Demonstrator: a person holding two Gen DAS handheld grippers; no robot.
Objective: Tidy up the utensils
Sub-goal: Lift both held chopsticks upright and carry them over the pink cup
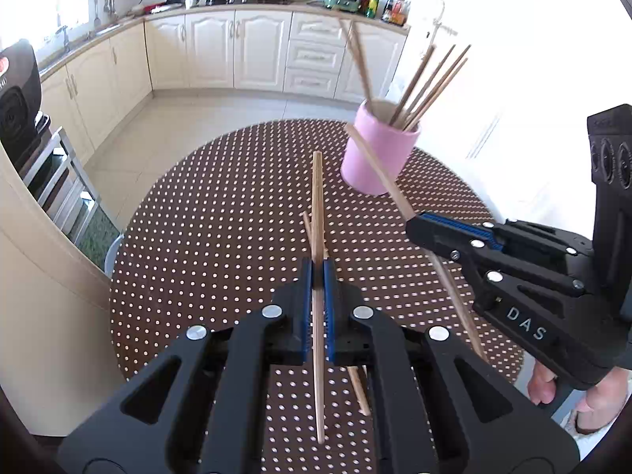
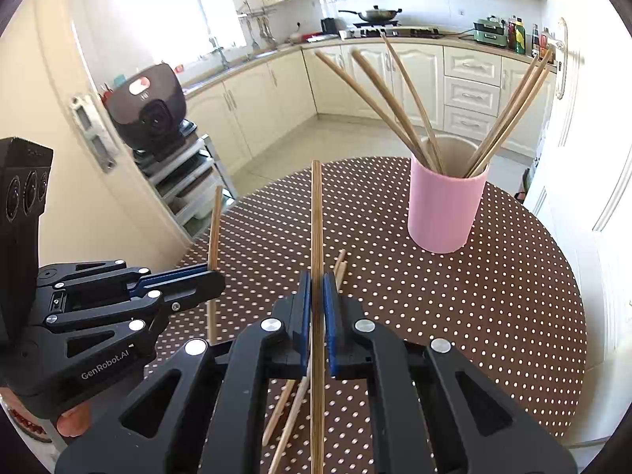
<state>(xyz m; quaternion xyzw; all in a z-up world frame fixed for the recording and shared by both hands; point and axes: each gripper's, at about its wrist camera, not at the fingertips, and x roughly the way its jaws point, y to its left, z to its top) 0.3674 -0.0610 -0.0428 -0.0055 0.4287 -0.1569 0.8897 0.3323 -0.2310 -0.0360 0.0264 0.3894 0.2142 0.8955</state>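
Pale wood and pink ceramic-look plastic make up the lot. Item one: a pink cup (image 2: 446,209) standing upright on the round brown dotted table (image 2: 493,316), far side, already holding a spread of chopsticks (image 2: 395,102), some leaning left, some right. This portion of the sorting appears done.

Item two: the left gripper (image 1: 318,272), jaws pressed together on a single chopstick (image 1: 317,197) that runs lengthwise between the blue pads and juts forward toward the cup, clear of the tabletop.

Item three: the right gripper (image 2: 317,288), likewise pinching a chopstick of its own (image 2: 316,217) along its pads, tip aimed at the far edge of the table, just left of the cup. Seen from the left wrist view, this gripper (image 1: 418,225) hangs near the cup with its stick slanting across the cup's front.

Item four: loose chopsticks on the table (image 2: 292,403), at least two, lying crossed beneath the grippers, untouched.

Status, as judged: well along but unfinished. Two sticks in hand await dropping into the cup; the loose ones remain to be collected afterwards. Further strays under the grippers cannot be ruled out.
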